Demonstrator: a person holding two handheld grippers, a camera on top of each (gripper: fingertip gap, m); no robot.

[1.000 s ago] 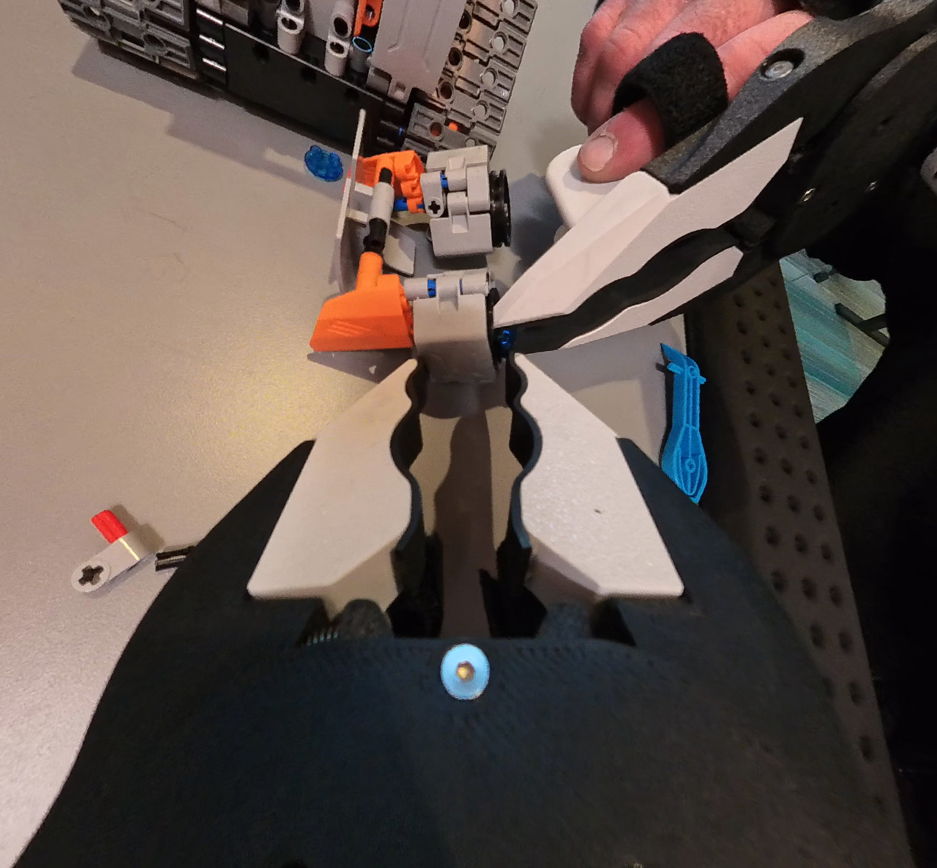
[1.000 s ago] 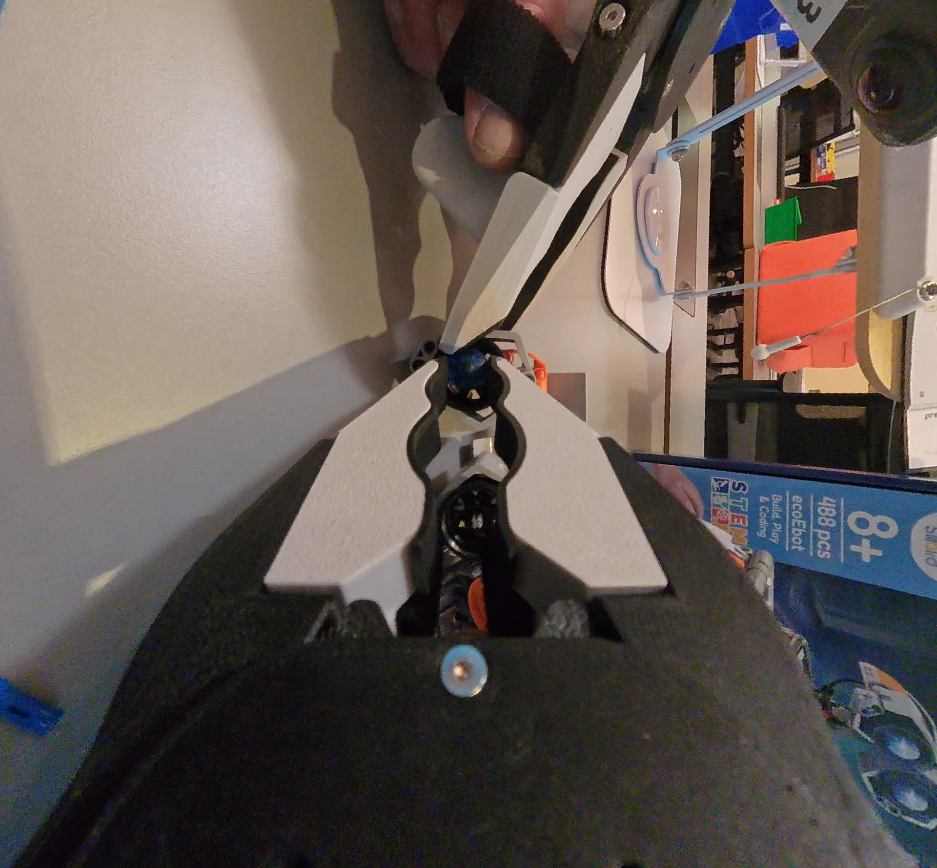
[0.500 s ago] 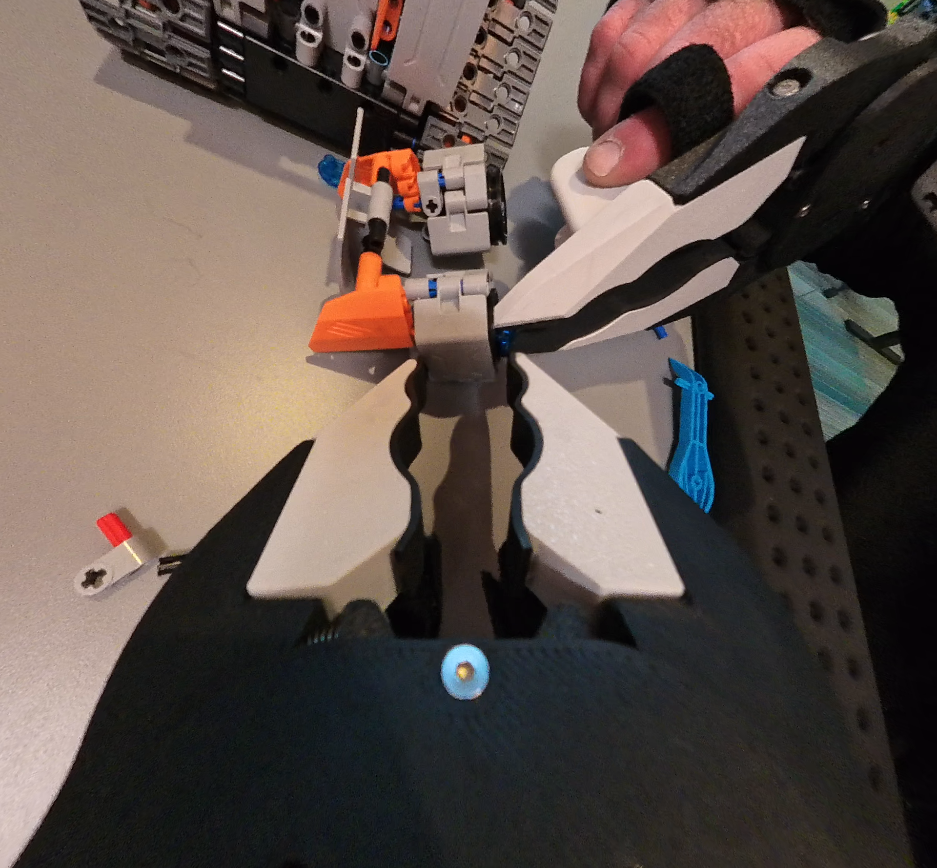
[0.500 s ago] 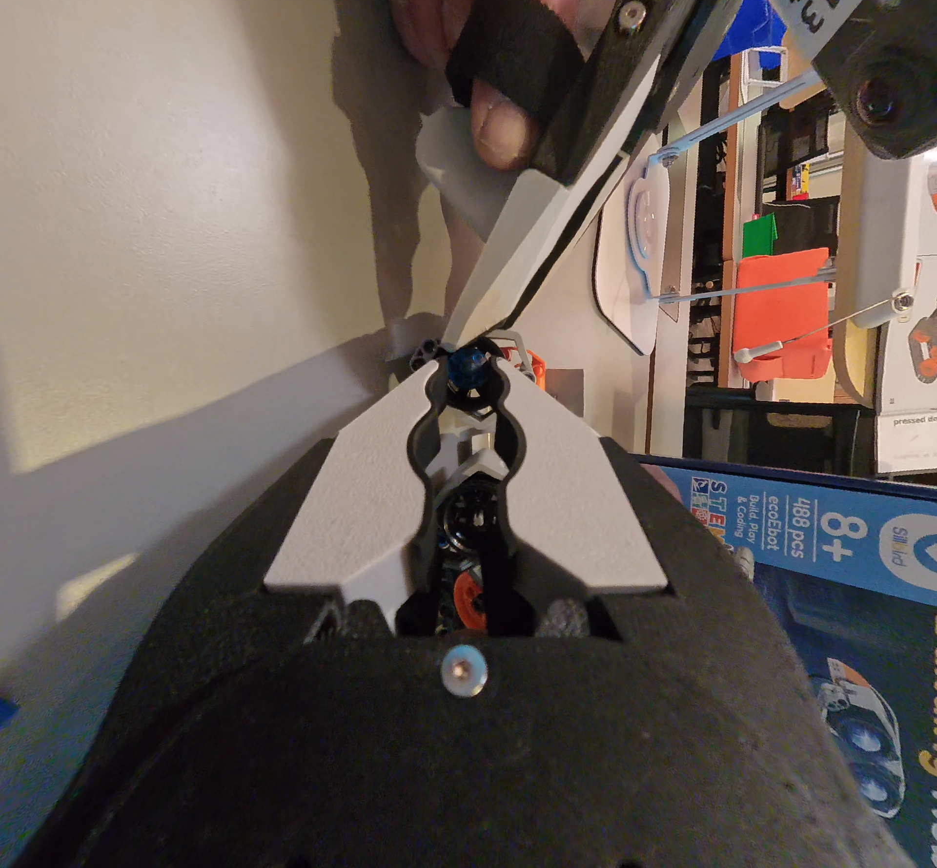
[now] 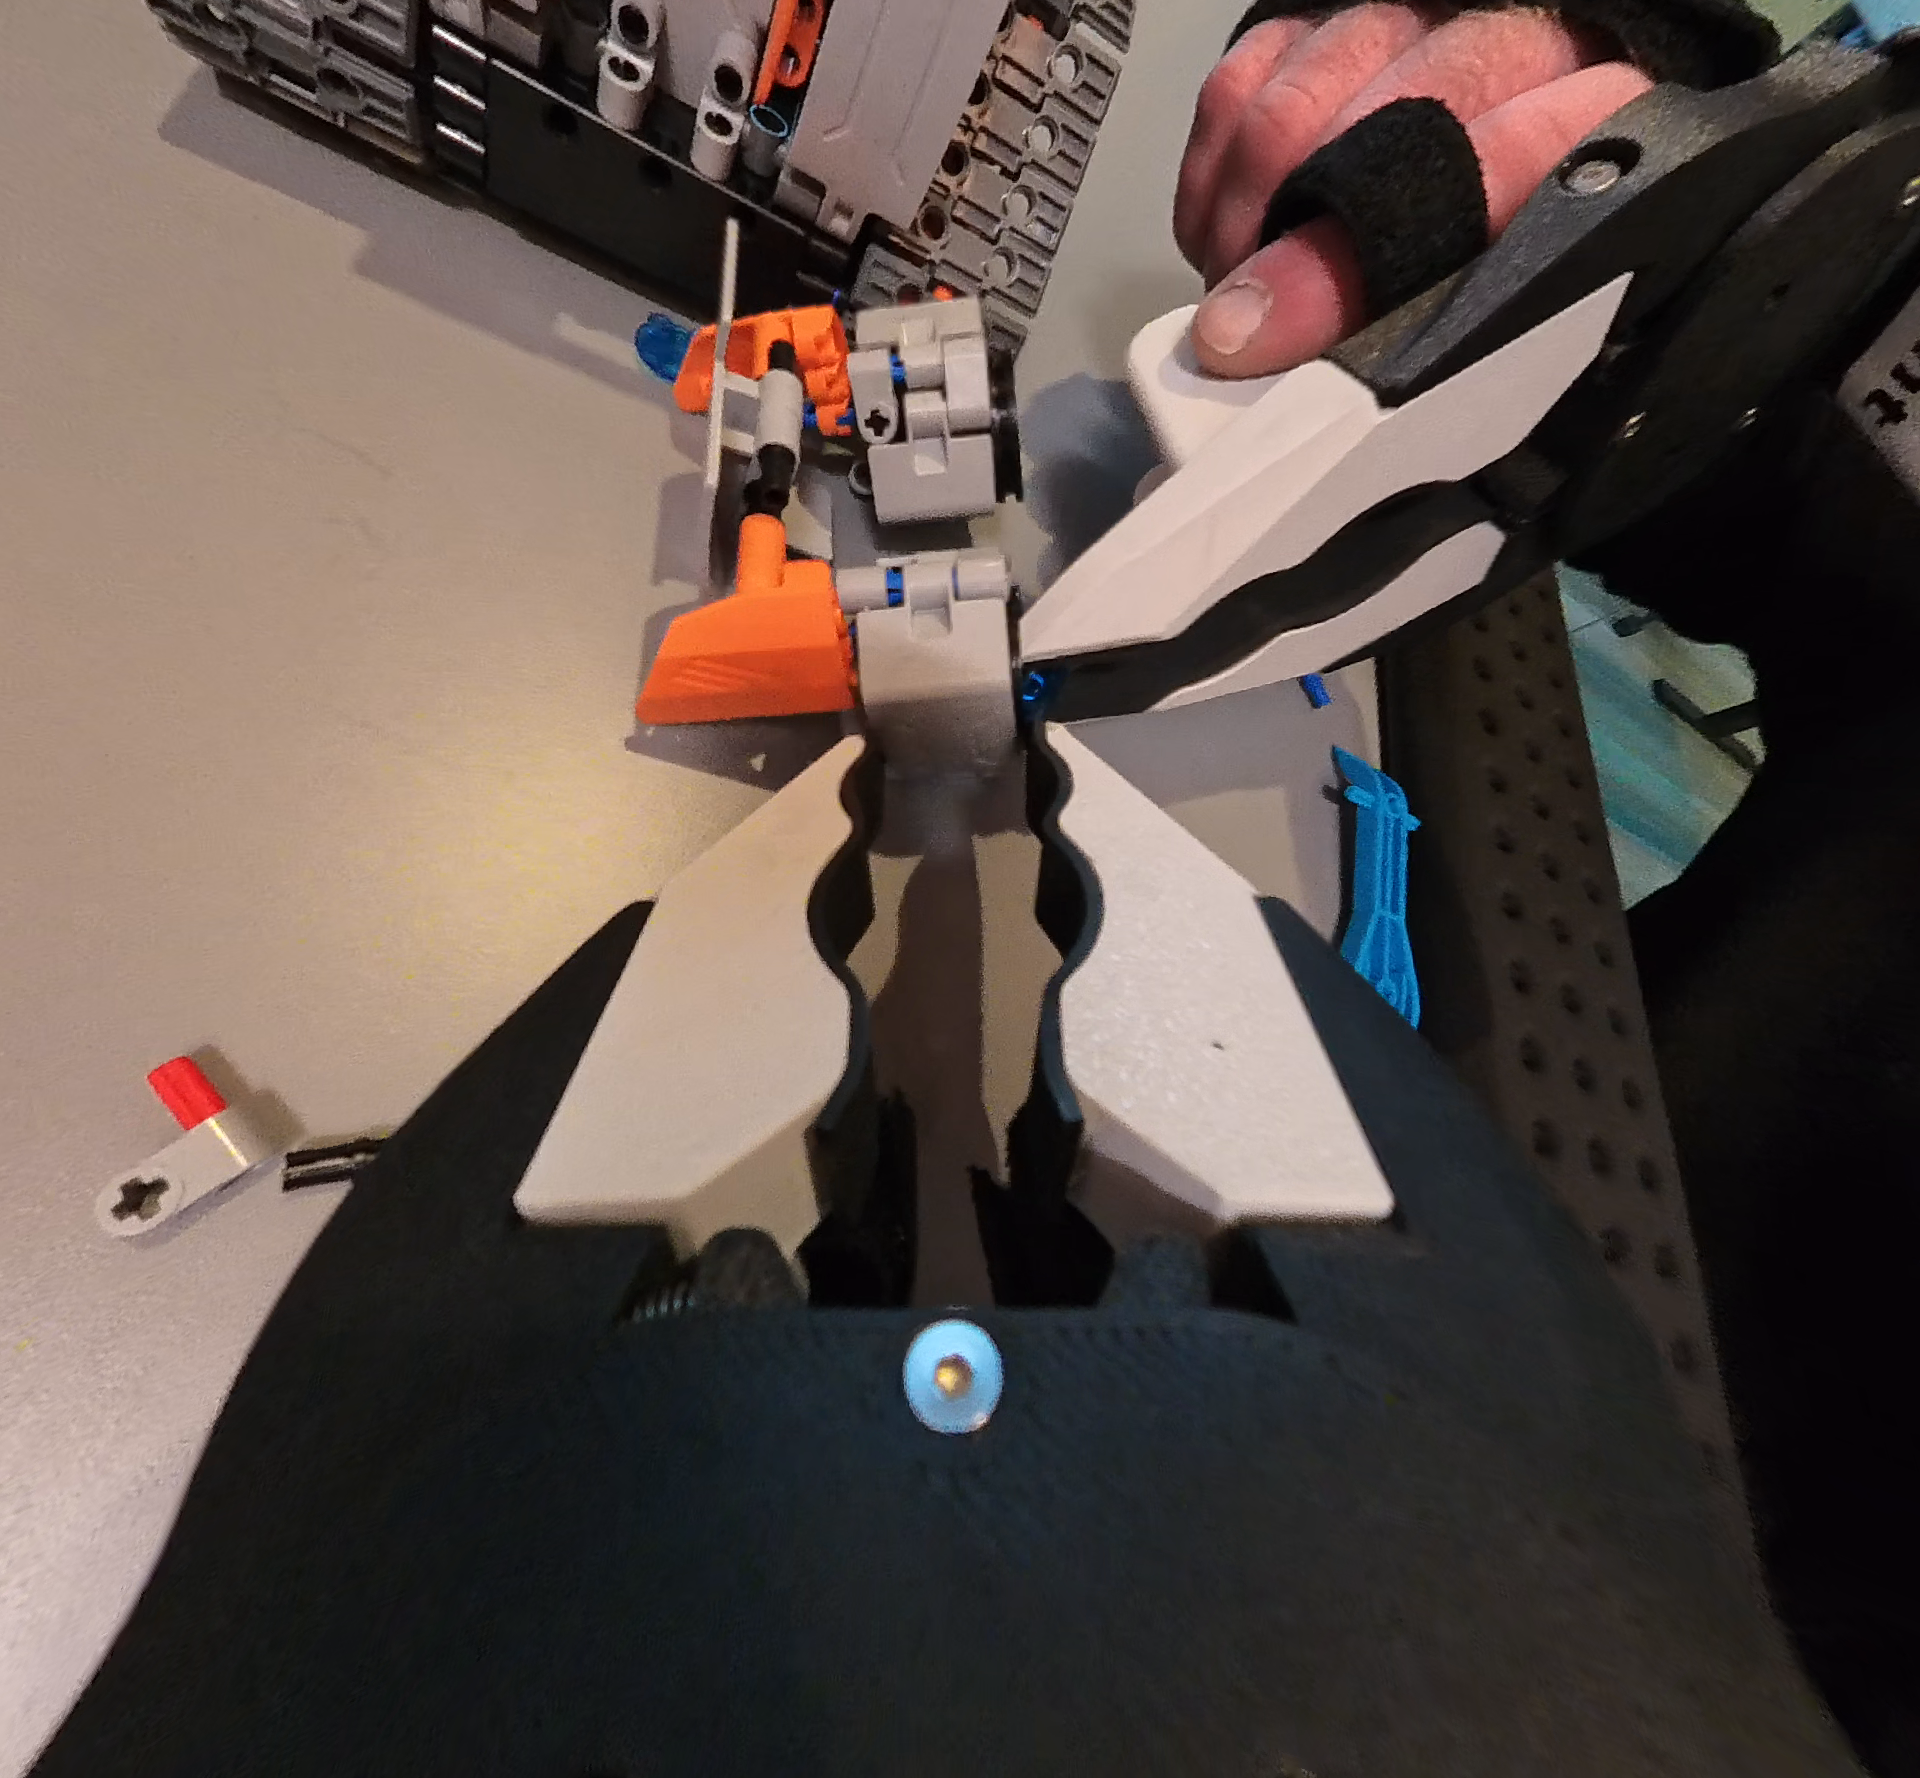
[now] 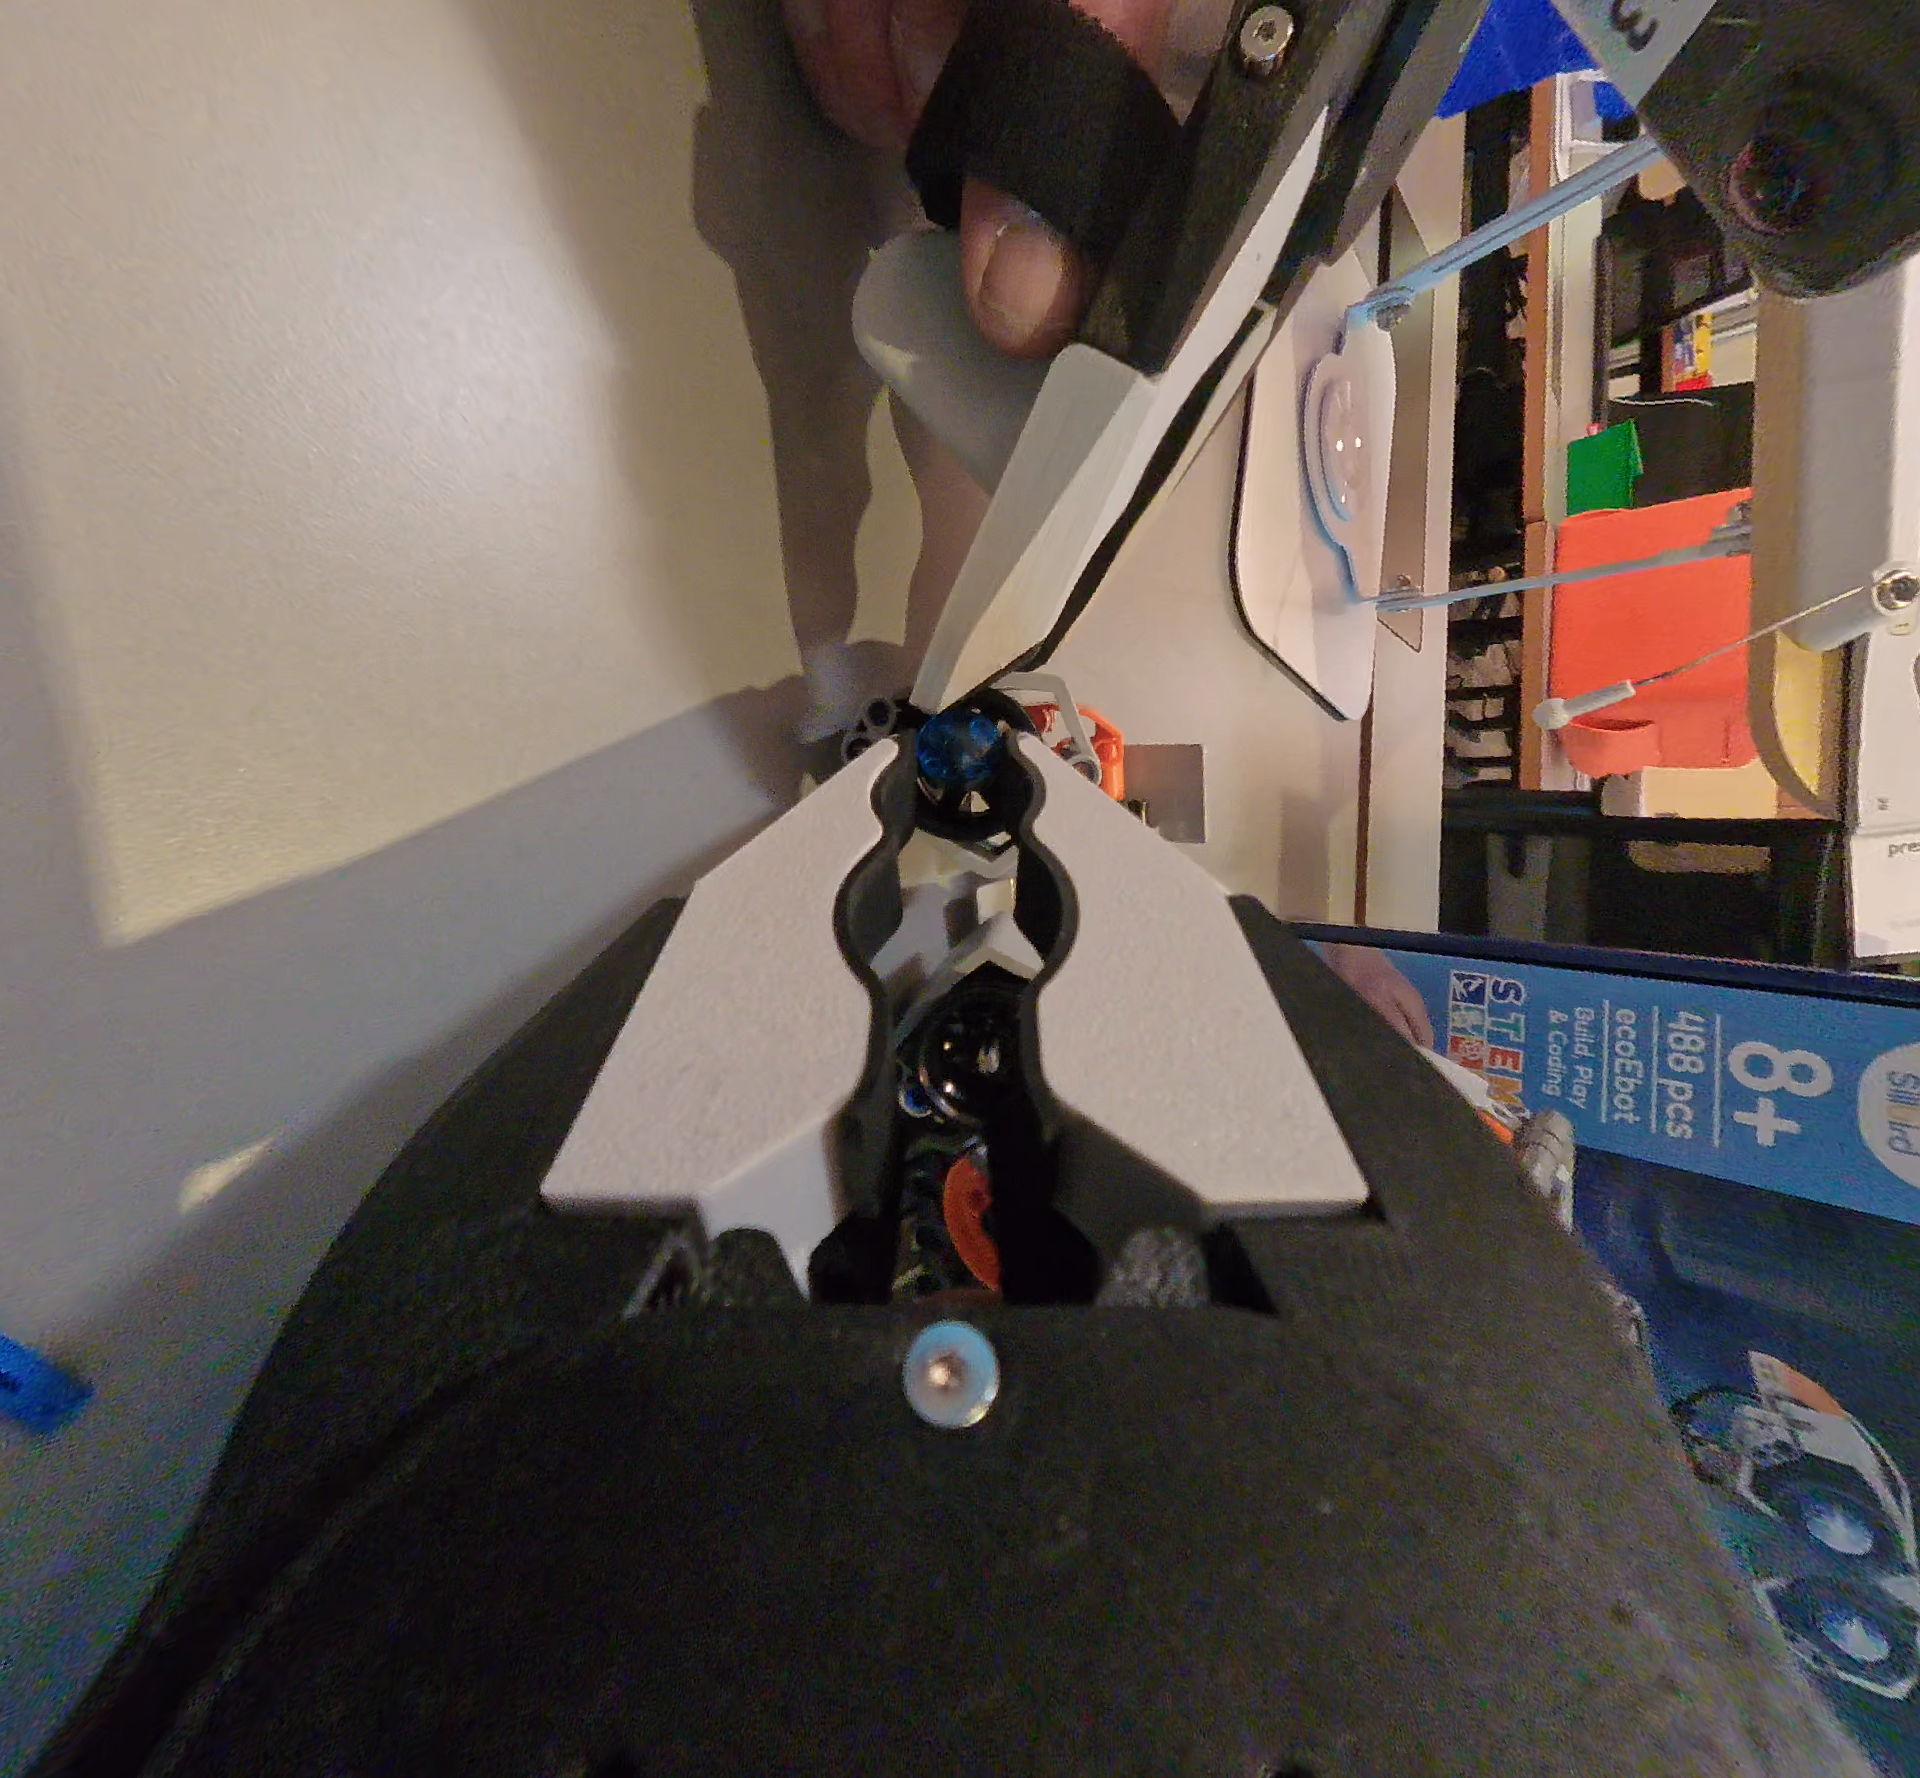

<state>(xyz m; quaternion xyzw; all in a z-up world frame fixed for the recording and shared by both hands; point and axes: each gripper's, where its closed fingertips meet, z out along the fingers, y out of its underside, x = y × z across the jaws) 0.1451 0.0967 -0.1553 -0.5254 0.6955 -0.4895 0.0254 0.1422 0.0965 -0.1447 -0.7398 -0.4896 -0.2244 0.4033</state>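
Left gripper point(image 5: 940, 752) clamped on grey plastic brick block point(image 5: 935, 679) of small orange-and-grey building-brick assembly point(image 5: 831, 523), fingertips pressed to both sides of block. Assembly resting on pale grey tabletop point(image 5: 312, 637), orange wedge piece point(image 5: 748, 653) sticking out left of gripped block. Right gripper point(image 5: 1039, 679) coming in from right of assembly, tips nearly together, pinching small blue pin point(image 5: 1031, 686) at block's right side. Hand point(image 5: 1351, 170) with black strap over finger on right gripper's white trigger.

In right wrist view, right gripper point(image 6: 958, 752) closed around blue pin point(image 6: 958, 752) at fingertips; black round part and orange bit visible between fingers farther back. Left gripper point(image 6: 935, 689) tip meeting same spot from above, with hand point(image 6: 987, 66) behind.

Beyond assembly: large grey, black and orange tracked brick model point(image 5: 623, 35). Right of assembly: flat blue plastic tool point(image 5: 1377, 897) lying near black perforated edge strip point(image 5: 1538, 897). Far left of assembly, well apart: small grey connector with red cap point(image 5: 177, 1157). Blue printed box point(image 6: 1662, 1084) right of gripper in right wrist view.
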